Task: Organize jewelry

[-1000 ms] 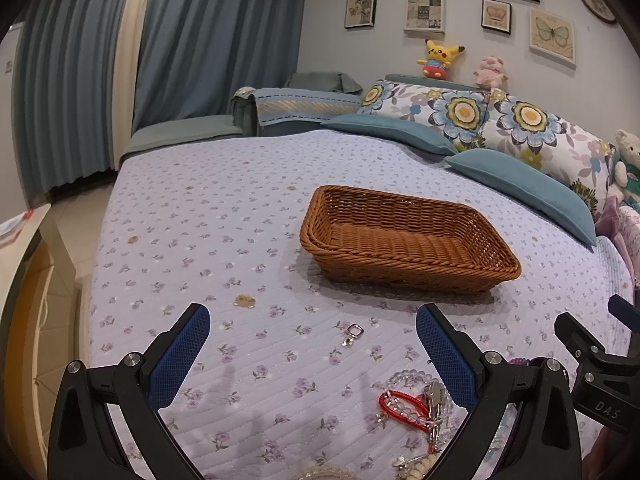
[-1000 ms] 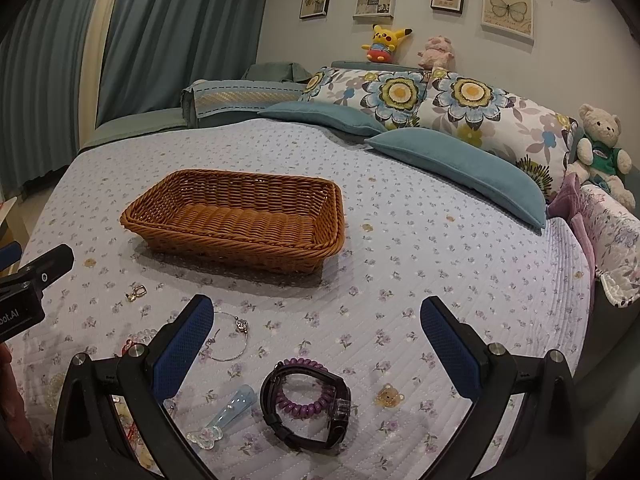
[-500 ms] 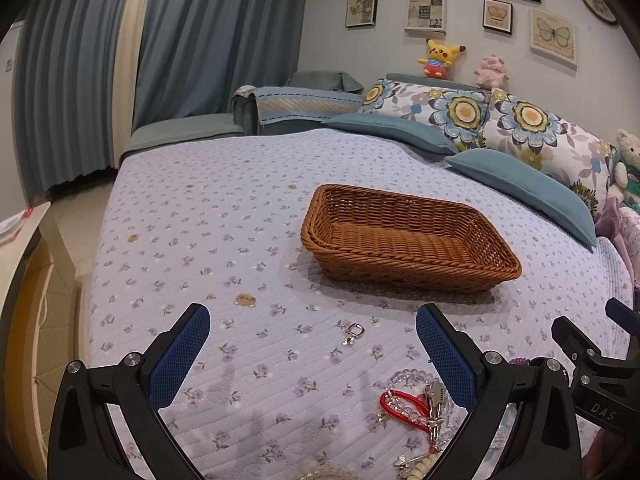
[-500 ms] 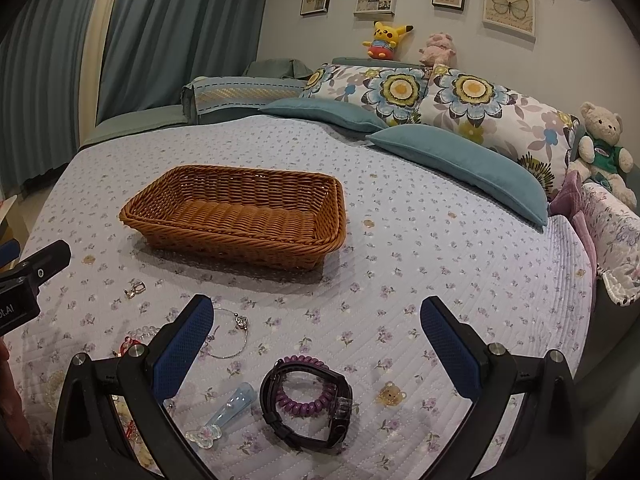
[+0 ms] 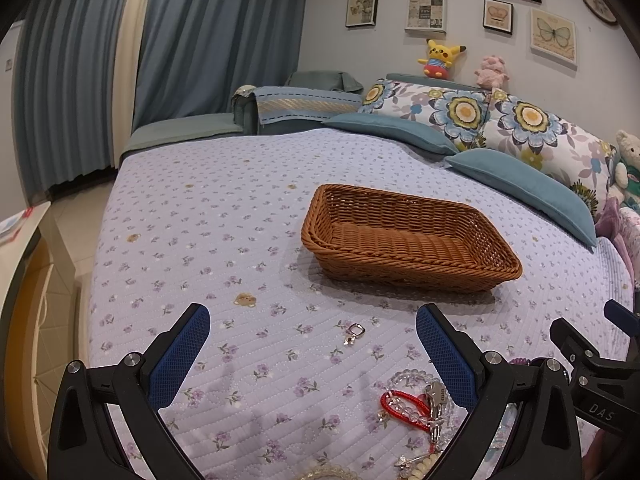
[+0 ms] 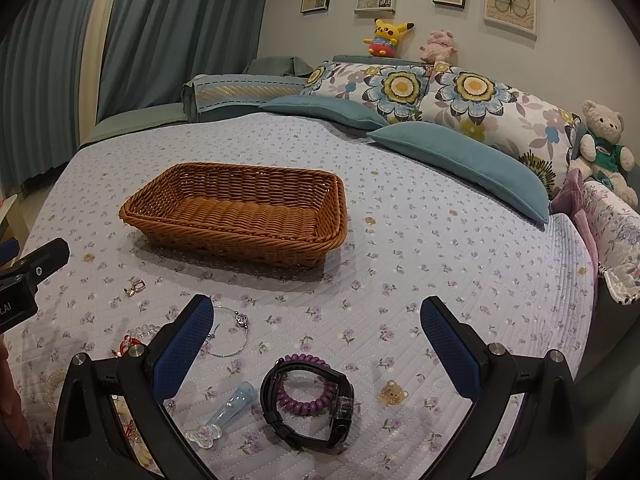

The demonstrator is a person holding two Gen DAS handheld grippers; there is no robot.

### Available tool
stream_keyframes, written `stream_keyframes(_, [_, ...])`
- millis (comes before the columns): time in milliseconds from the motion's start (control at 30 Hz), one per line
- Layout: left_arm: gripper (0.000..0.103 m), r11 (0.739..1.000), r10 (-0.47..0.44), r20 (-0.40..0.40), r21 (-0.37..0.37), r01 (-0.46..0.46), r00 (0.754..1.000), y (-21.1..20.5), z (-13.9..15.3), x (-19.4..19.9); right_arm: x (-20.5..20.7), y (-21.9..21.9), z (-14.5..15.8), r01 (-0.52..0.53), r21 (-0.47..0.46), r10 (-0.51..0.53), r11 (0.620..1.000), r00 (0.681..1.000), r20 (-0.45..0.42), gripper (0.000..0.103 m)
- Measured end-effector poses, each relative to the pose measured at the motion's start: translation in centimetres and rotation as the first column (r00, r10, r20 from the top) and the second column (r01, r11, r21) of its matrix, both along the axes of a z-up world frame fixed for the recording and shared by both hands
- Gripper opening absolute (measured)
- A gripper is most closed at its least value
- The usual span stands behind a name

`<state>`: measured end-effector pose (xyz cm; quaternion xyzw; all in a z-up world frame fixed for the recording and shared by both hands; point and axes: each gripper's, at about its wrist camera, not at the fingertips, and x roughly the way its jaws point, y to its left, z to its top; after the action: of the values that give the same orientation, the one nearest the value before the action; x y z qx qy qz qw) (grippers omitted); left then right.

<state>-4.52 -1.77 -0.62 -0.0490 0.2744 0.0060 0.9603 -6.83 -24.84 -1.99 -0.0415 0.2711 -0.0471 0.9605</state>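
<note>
Jewelry [image 6: 304,396] is seen scattered on the bedspread [image 6: 420,300] before an empty basket [image 6: 240,216], so nothing is yet sorted, and both the left gripper [image 5: 312,354] and right gripper [image 6: 316,344] are held spread wide, unladen.

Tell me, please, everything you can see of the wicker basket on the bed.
The wicker basket is rectangular and shallow, woven of brown strands with a thicker braided rim and sloping walls. It sits upright and flat on the floral bedspread, casting a shadow toward the camera. Nothing lies inside it, and nothing touches it; the jewelry lies nearer, apart from it.
</note>
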Motion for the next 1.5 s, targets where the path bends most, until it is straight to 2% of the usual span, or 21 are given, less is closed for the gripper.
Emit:
stream_keyframes(133, [0.102, 1.000, 0.000, -0.010, -0.002, 0.000, 1.000, 0.1, 0.0, 0.1, 0.2, 0.0, -0.1, -0.003, 0.005, 0.003, 1.000, 1.000, -0.008, 0.103])
stream_keyframes(267, [0.102, 0.997, -0.007, -0.058, 0.080, 0.011, 0.998, 1.7, 0.2, 1.2, 0.4, -0.4, -0.1, 0.010, -0.012, -0.010, 1.000, 0.999, -0.037, 0.103])
stream_keyframes(300, [0.102, 0.998, -0.007, -0.079, 0.058, 0.011, 0.997, 2.9, 0.1, 1.7, 0.5, -0.8, -0.2, 0.016, -0.004, -0.016, 1.000, 0.998, -0.057, 0.103])
stream_keyframes(367, [0.102, 0.999, -0.023, -0.137, -0.043, 0.017, 0.990, 5.5, -0.5, 2.5, 0.7, -1.8, -0.6, 0.014, 0.041, -0.009, 0.999, 0.995, -0.103, 0.103])
stream_keyframes(400, [0.099, 0.997, -0.023, -0.158, -0.077, 0.011, 0.987, 6.5, -0.8, 2.8, 0.7, -2.1, -0.7, 0.013, 0.054, -0.007, 0.998, 0.993, -0.117, 0.103])
stream_keyframes(467, [0.091, 0.996, -0.032, -0.185, -0.084, 0.016, 0.982, 7.1, -1.2, 3.2, 0.6, -2.9, -1.1, 0.012, 0.078, 0.000, 0.997, 0.989, -0.146, 0.102])
stream_keyframes(600, [0.090, 0.988, -0.106, -0.240, -0.134, 0.075, 0.965, 6.2, -2.3, 4.3, 0.3, -4.4, -1.5, 0.004, 0.112, 0.017, 0.994, 0.983, -0.185, 0.094])
stream_keyframes(667, [0.087, 0.986, -0.143, -0.254, -0.125, 0.114, 0.957, 5.0, -2.6, 4.8, 0.4, -5.0, -1.6, 0.000, 0.128, 0.025, 0.992, 0.981, -0.191, 0.090])
stream_keyframes(733, [0.080, 0.980, -0.189, -0.274, -0.118, 0.162, 0.943, 3.6, -3.0, 5.2, 0.5, -5.4, -1.5, -0.012, 0.145, 0.040, 0.989, 0.981, -0.192, 0.090])
stream_keyframes(800, [0.079, 0.972, -0.227, -0.302, -0.123, 0.199, 0.926, 2.7, -3.5, 5.5, 0.6, -5.7, -1.5, -0.031, 0.175, 0.066, 0.984, 0.978, -0.198, 0.087])
stream_keyframes(867, [0.079, 0.965, -0.257, -0.330, -0.136, 0.224, 0.908, 2.3, -3.9, 5.3, 0.6, -5.9, -1.6, -0.041, 0.189, 0.082, 0.981, 0.974, -0.213, 0.073])
stream_keyframes(933, [0.079, 0.963, -0.259, -0.338, -0.166, 0.214, 0.905, 2.8, -3.8, 4.6, 0.6, -6.0, -2.0, -0.048, 0.188, 0.093, 0.981, 0.966, -0.239, 0.060])
stream_keyframes(1067, [0.079, 0.967, -0.235, -0.356, -0.179, 0.181, 0.905, 3.8, -3.7, 2.2, -0.1, -5.4, -3.3, -0.080, 0.190, 0.130, 0.978, 0.954, -0.268, 0.056])
stream_keyframes(1133, [0.079, 0.967, -0.231, -0.363, -0.189, 0.171, 0.903, 4.0, -4.2, 0.2, 0.1, -5.0, -3.5, -0.084, 0.178, 0.131, 0.980, 0.954, -0.270, 0.048])
stream_keyframes(1200, [0.079, 0.970, -0.222, -0.373, -0.181, 0.164, 0.901, 3.8, -4.5, -1.4, 0.2, -4.6, -3.7, -0.088, 0.169, 0.132, 0.982, 0.954, -0.270, 0.044])
stream_keyframes(1300, [0.070, 0.972, -0.219, -0.389, -0.163, 0.167, 0.895, 3.6, -5.0, -3.1, 0.7, -4.5, -4.4, -0.076, 0.175, 0.125, 0.982, 0.950, -0.286, 0.043])
stream_keyframes(1400, [0.066, 0.973, -0.224, -0.409, -0.152, 0.176, 0.885, 3.3, -5.6, -3.5, 1.1, -4.6, -5.1, -0.062, 0.180, 0.115, 0.982, 0.945, -0.307, 0.039])
stream_keyframes(1500, [0.053, 0.970, -0.239, -0.426, -0.147, 0.194, 0.872, 3.0, -6.0, -3.4, 1.2, -4.5, -5.5, -0.058, 0.174, 0.111, 0.983, 0.942, -0.317, 0.033])
